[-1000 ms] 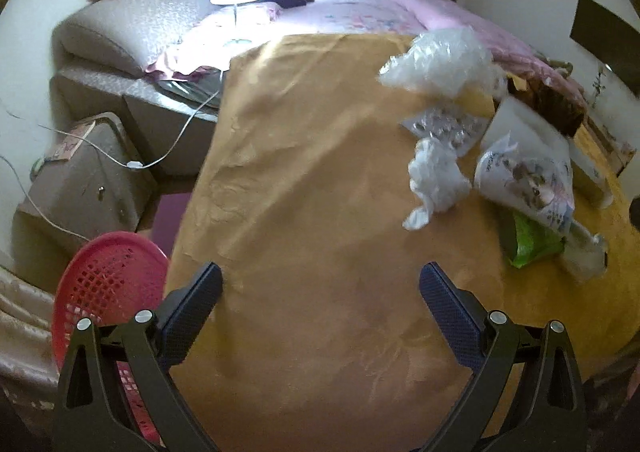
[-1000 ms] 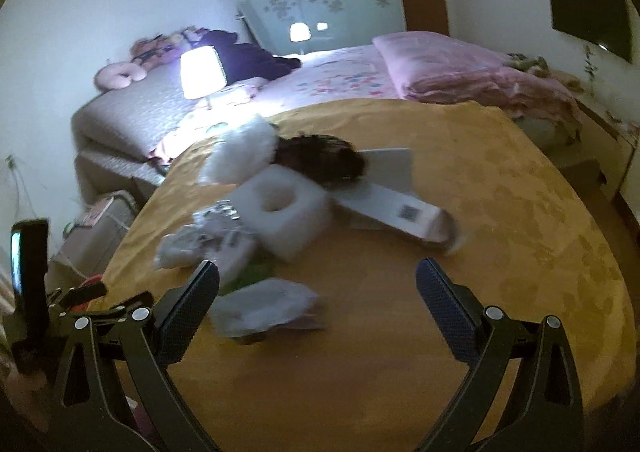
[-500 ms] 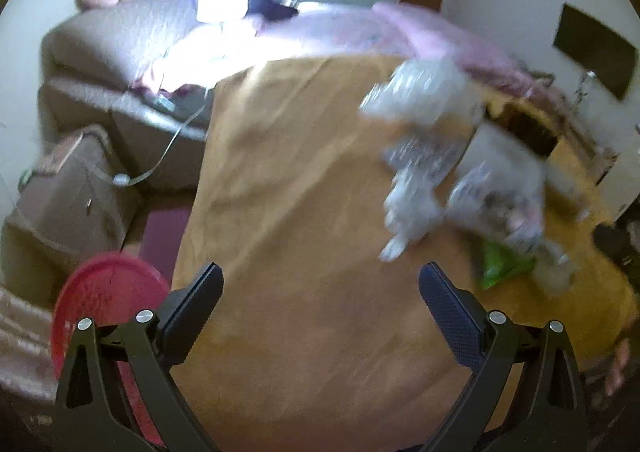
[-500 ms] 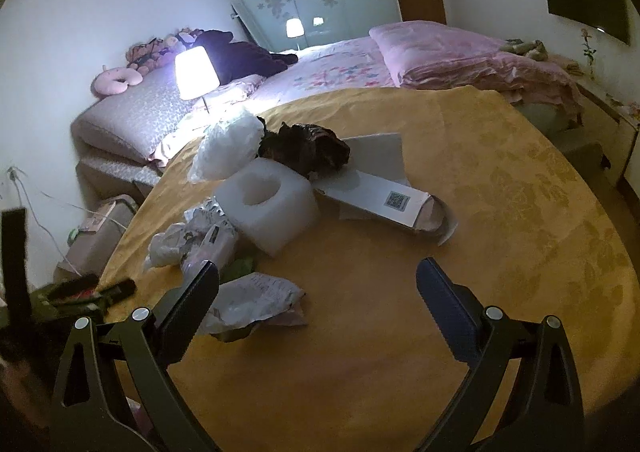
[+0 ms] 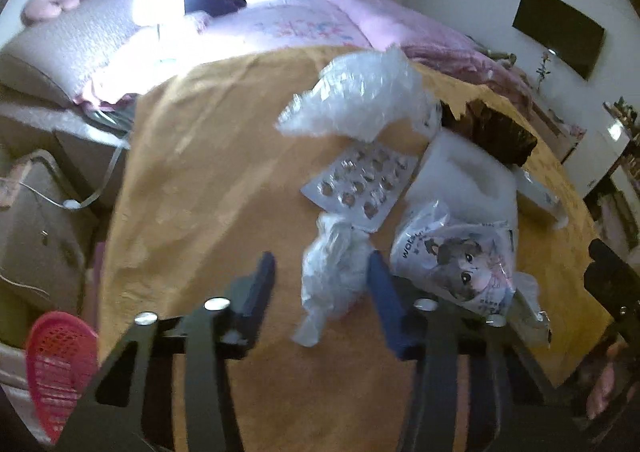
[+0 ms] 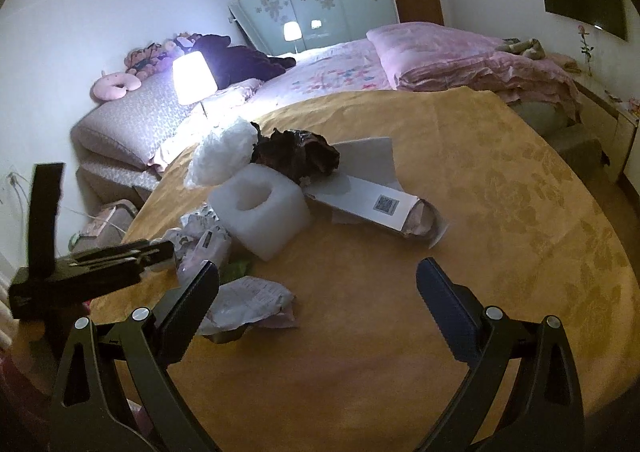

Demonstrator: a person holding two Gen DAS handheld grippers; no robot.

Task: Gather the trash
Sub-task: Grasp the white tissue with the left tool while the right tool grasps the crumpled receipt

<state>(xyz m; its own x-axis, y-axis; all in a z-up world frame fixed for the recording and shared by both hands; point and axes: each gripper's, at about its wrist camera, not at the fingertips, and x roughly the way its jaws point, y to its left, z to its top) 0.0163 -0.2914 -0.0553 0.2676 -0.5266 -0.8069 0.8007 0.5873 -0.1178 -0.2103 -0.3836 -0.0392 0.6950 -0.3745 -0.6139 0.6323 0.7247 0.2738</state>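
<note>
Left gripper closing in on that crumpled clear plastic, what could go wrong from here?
1. The left gripper has just been closing, but the crumpled plastic touches only the right finger; a gap remains at the other, so it may catch only a fold and slip out on lifting.
2. The blister sheet overlaps the plastic's top and could get dragged along.
3. The cat-print bag lies right beside that finger and may get nudged.

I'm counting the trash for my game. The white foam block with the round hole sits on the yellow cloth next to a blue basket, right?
Not quite: the basket is red, not blue, as the left wrist view shows. The white foam block does sit on the yellow cloth.
</note>
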